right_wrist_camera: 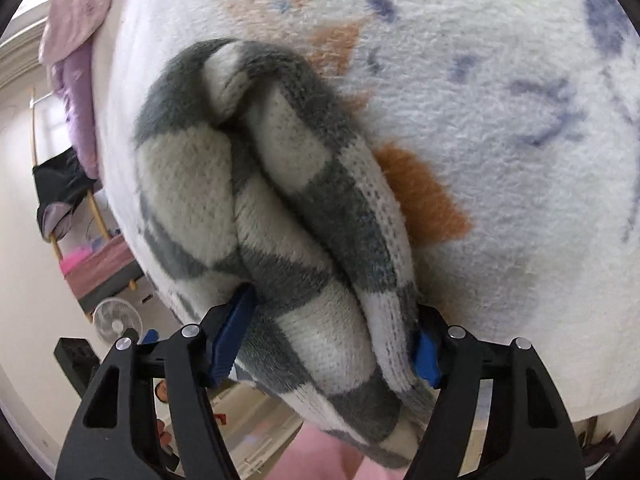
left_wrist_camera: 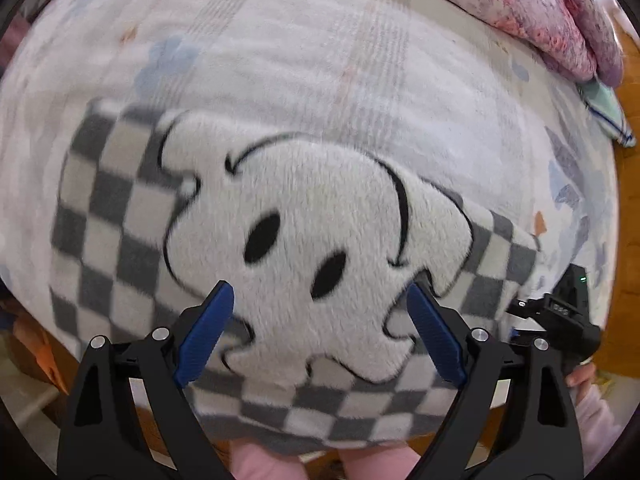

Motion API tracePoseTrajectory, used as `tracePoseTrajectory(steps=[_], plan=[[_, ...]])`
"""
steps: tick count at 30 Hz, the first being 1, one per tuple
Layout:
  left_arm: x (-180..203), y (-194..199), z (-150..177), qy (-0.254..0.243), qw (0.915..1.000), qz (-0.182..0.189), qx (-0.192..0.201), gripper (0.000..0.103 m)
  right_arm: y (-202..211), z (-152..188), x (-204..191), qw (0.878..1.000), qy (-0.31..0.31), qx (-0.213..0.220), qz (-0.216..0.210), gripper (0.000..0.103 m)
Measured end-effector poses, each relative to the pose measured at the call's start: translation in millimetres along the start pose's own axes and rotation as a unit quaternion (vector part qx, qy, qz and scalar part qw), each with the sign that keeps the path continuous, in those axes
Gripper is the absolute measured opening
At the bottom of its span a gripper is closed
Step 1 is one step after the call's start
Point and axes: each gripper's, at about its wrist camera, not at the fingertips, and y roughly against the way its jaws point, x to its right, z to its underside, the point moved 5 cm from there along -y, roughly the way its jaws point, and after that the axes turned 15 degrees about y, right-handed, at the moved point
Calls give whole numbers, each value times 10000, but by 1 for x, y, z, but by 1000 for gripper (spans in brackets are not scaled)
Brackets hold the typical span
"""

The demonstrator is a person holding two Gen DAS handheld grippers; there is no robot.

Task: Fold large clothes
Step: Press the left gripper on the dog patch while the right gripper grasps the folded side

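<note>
A fleece garment (left_wrist_camera: pixel 304 240) with a grey-and-white checker pattern and a big white cartoon dog face lies folded on a bed. My left gripper (left_wrist_camera: pixel 320 312) hovers open just above its near part, blue pads apart and empty. My right gripper (right_wrist_camera: pixel 332 332) is closed on a bunched, folded edge of the same checkered garment (right_wrist_camera: pixel 280 208), with thick fabric filling the gap between the pads. The right gripper's black body (left_wrist_camera: pixel 560 312) shows at the right edge of the left wrist view, beside the garment's right side.
The bed is covered by a white fleece sheet (left_wrist_camera: pixel 360 60) with blue and orange prints. A pink floral quilt (left_wrist_camera: pixel 540 12) is piled at the far right. A small fan (right_wrist_camera: pixel 116 320) and furniture stand on the floor left of the bed.
</note>
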Motion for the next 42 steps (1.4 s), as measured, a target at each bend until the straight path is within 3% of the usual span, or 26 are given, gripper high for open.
tracePoseTrajectory(steps=[4,8,10,12,14,15,18,23,28,31,36,42], plan=[[19,-2,-24,-564,9977,-295,228,85,3,0,-4,9999,-23,162,32,73],[28,-7,-44,-893,9940,-577,271,74,8,19,-5,9972,-316,672,-17,50],[31,-11,-55,-877,9945,-529,196,65,14,32,-6,9937,-591,944,-100,49],[34,-16,-62,-870,9952,-437,114,38,14,41,-6,9901,-795,1156,-101,49],[38,-30,-68,-948,9944,-461,-68,19,14,44,-3,9876,-907,1284,26,50],[38,-39,-69,-1000,9935,-526,-167,17,12,44,-2,9868,-950,1307,97,51],[31,-76,-70,-976,9927,-581,-405,16,-3,42,-6,9844,-1131,1311,325,57],[27,-80,-71,-963,9936,-432,-405,16,5,43,-7,9812,-1282,1321,575,64],[6,-73,-18,-914,9914,-535,-762,9,6,52,-9,9767,-1474,1336,800,70],[-4,-84,-7,-867,9951,-300,-364,9,5,51,-8,9761,-1444,1353,896,75],[-16,-75,-2,-650,9954,-192,-672,7,2,48,-10,9772,-1430,1355,795,76],[-43,-71,59,-509,9976,-192,-438,7,8,52,3,9801,-1343,1274,710,77]])
